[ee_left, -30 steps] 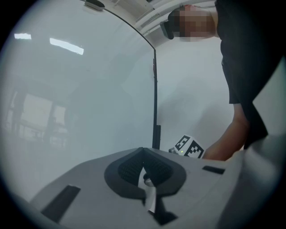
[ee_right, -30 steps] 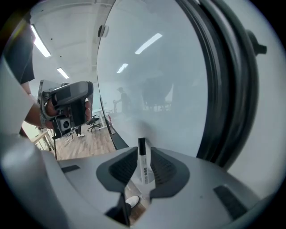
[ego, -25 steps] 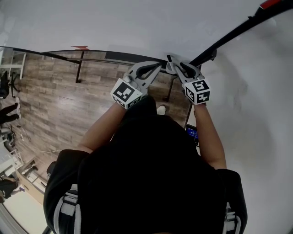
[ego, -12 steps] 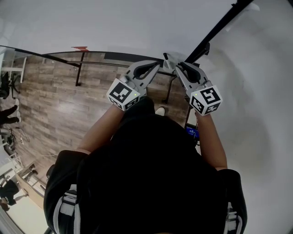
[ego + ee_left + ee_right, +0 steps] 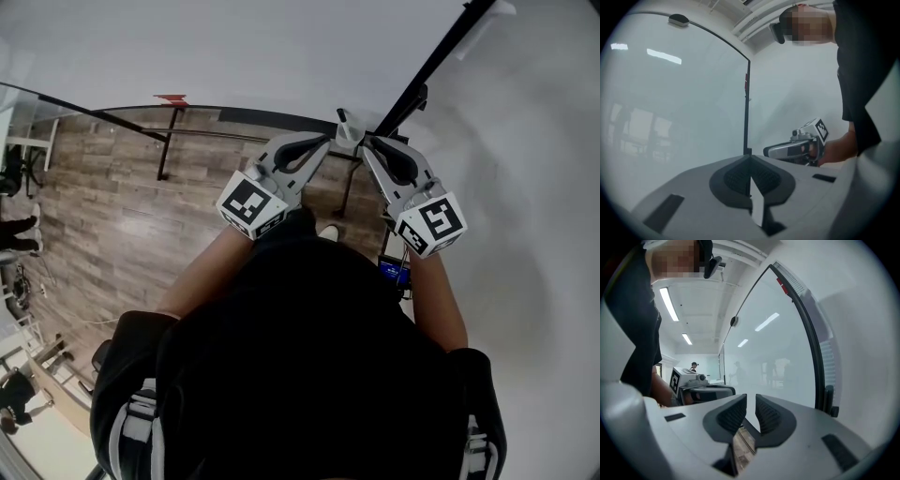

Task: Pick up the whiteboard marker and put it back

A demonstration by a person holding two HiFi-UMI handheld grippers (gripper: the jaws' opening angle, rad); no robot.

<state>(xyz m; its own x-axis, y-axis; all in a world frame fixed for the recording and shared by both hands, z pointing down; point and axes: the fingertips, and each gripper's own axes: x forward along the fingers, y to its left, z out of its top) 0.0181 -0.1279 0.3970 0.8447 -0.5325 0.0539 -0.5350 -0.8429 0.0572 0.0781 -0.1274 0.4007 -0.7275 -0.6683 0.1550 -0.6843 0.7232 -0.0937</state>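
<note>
We are keeping left gripper [image 5: 750, 160] fingers pressed together, empty | right gripper [image 5: 750, 401] fingers closing, nothing between | both facing whiteboard [image 5: 778, 348]

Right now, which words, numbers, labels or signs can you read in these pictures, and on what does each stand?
No word or number can be read in any view.
Cube on the left hand-held gripper: black-and-white squares only, no letters.
Red tag on the whiteboard frame: too small to read.
Blue screen: too small to read.
</note>
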